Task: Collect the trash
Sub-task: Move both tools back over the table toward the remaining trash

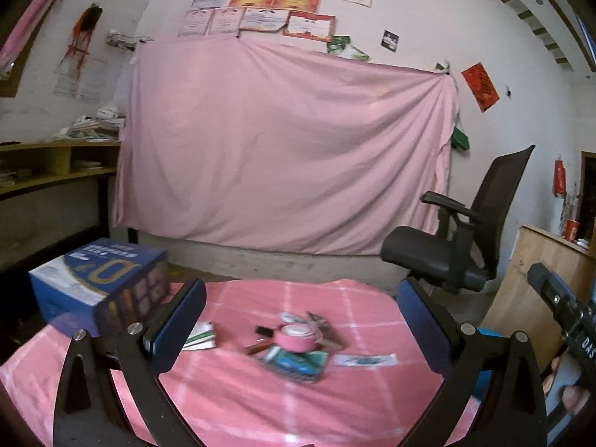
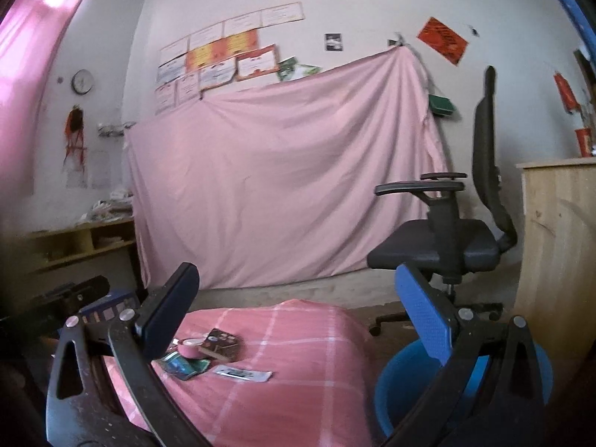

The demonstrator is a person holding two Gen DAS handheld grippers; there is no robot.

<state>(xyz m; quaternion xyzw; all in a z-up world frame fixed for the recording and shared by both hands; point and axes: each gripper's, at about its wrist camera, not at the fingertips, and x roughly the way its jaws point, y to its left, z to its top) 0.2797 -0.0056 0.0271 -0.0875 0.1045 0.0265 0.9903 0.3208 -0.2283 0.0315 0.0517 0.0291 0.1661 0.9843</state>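
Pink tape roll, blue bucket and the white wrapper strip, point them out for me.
pink tape roll (image 1: 297,339): left wrist view, on its side wall.
blue bucket (image 2: 387,395): right wrist view, on its left wall.
white wrapper strip (image 2: 243,373): right wrist view, on its middle.

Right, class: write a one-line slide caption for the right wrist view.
Open right hand-held gripper faces scattered wrappers and pink tape roll on pink checked cloth; blue bucket beside it.
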